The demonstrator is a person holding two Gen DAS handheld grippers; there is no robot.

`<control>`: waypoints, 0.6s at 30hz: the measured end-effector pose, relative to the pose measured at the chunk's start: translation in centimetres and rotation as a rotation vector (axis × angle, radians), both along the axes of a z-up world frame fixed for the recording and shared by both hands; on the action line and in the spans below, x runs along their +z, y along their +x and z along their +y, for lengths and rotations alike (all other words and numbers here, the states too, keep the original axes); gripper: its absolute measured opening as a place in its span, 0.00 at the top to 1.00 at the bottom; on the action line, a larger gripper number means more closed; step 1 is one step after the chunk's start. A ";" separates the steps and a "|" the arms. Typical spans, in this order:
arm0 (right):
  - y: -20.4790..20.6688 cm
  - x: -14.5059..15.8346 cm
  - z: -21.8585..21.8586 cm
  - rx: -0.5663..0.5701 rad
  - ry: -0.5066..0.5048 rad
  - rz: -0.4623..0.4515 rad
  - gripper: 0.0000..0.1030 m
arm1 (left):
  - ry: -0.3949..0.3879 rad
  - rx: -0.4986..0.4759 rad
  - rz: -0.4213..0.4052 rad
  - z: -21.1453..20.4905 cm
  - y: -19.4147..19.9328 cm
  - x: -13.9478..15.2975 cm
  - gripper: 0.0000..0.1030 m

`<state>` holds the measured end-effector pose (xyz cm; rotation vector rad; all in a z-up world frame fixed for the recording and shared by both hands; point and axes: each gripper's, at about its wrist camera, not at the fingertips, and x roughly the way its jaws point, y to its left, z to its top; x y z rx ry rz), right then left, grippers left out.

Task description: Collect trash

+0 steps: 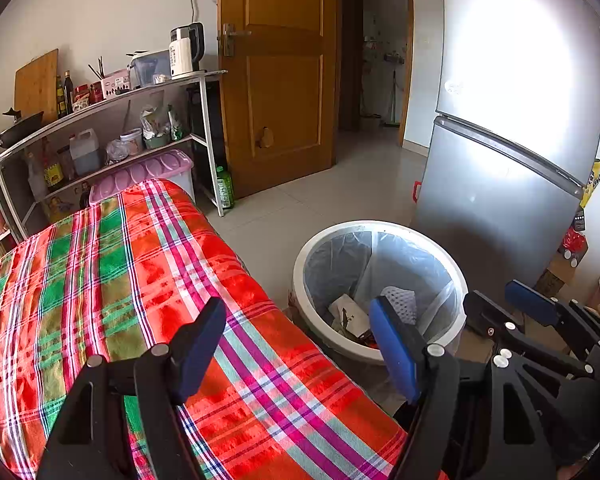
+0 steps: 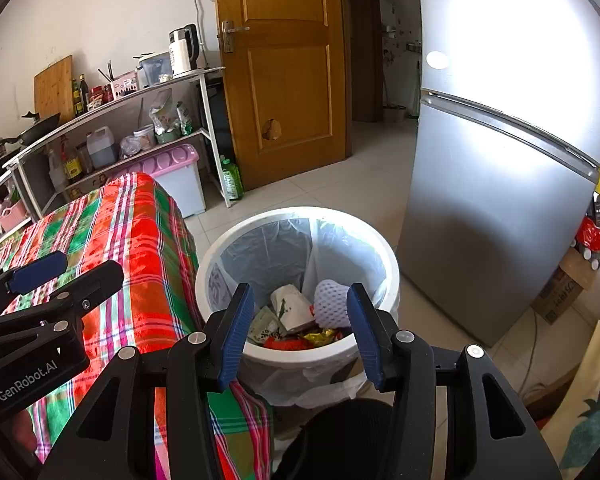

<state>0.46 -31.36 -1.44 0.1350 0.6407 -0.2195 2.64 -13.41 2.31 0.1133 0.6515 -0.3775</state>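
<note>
A white trash bin (image 1: 308, 252) (image 2: 220, 248) with a clear liner stands on the floor between the table and the fridge. Inside lie a white foam net (image 2: 330, 304) (image 1: 400, 300), a white paper carton (image 2: 292, 304) (image 1: 348, 312) and colourful wrappers (image 2: 300, 338). My left gripper (image 1: 296, 344) is open and empty above the table's plaid cloth (image 1: 120, 280), beside the bin. My right gripper (image 2: 298, 326) is open and empty, just above the bin's near rim. The right gripper also shows in the left wrist view (image 1: 500, 304), and the left gripper in the right wrist view (image 2: 68, 268).
The plaid cloth (image 2: 132, 232) covers the table left of the bin. A silver fridge (image 1: 500, 184) (image 2: 500, 200) stands right of it. A metal shelf (image 1: 100, 120) with bottles and a kettle (image 1: 186, 50) runs along the back wall. A wooden door (image 1: 280, 80) and a cardboard box (image 2: 564, 292) are nearby.
</note>
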 end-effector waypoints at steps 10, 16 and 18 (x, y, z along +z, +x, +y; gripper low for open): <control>0.0 0.0 0.0 0.001 0.000 -0.001 0.52 | -0.001 0.000 0.002 0.0 0.0 -0.1 0.26; 0.0 0.0 0.0 -0.001 0.003 0.001 0.52 | -0.001 -0.001 0.003 0.0 0.0 -0.1 0.26; 0.0 0.0 0.0 0.001 -0.001 0.001 0.52 | -0.004 -0.005 0.010 0.0 0.0 -0.2 0.26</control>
